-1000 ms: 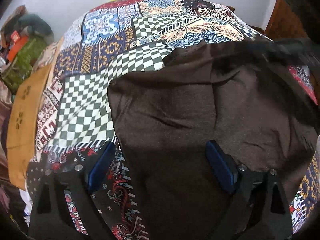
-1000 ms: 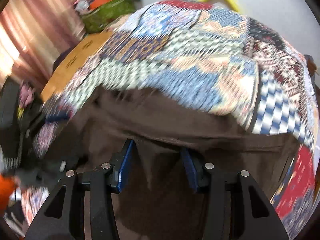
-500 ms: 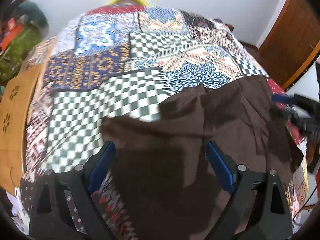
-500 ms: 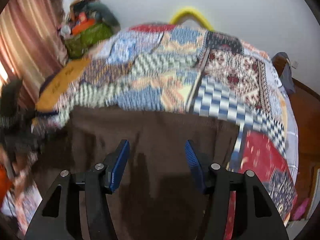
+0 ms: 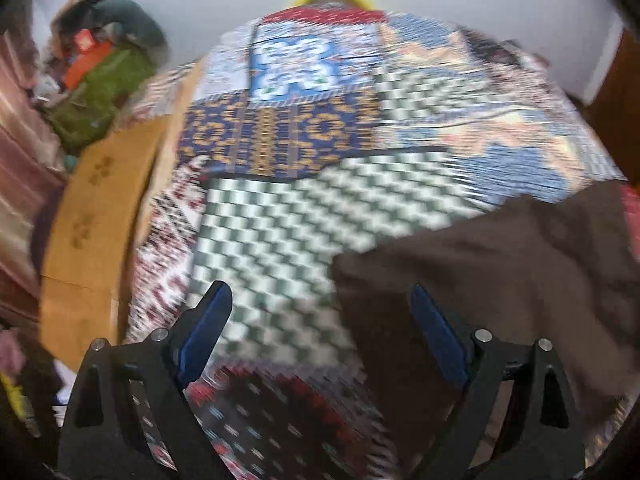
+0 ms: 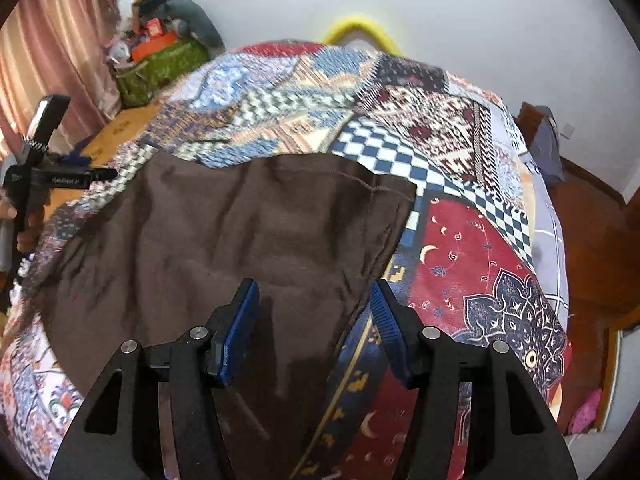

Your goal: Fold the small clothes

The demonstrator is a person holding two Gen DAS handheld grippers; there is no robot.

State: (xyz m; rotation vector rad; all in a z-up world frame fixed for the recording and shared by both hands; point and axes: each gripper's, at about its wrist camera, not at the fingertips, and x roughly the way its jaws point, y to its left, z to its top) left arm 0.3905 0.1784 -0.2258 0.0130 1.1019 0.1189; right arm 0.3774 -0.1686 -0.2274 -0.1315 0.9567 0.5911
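Observation:
A dark brown cloth [image 6: 240, 232] lies spread flat on the patchwork bedspread [image 6: 472, 248], with light creases. My right gripper [image 6: 312, 316] hovers over the cloth's near right edge, open, its blue pads [image 6: 240, 320] clear of the fabric. In the blurred left wrist view the brown cloth [image 5: 500, 276] fills the lower right. My left gripper [image 5: 320, 320] stands wide open above the cloth's left edge and the green checked patch [image 5: 272, 240], holding nothing. From the right wrist view, the left gripper [image 6: 96, 176] shows at the far left, held by a hand [image 6: 28, 224].
A green bag [image 6: 160, 68] piled with things sits past the bed's far left corner. A tan wooden board [image 5: 92, 216] runs along the bed's left side, beside a pink curtain [image 6: 52, 52]. A yellow hoop [image 6: 360, 32] is at the far end; wooden floor [image 6: 592, 240] on the right.
The left gripper moved left, from over the middle of the cloth to its left edge. The right gripper drew back toward the cloth's right edge, its jaws wider. The cloth now lies flat.

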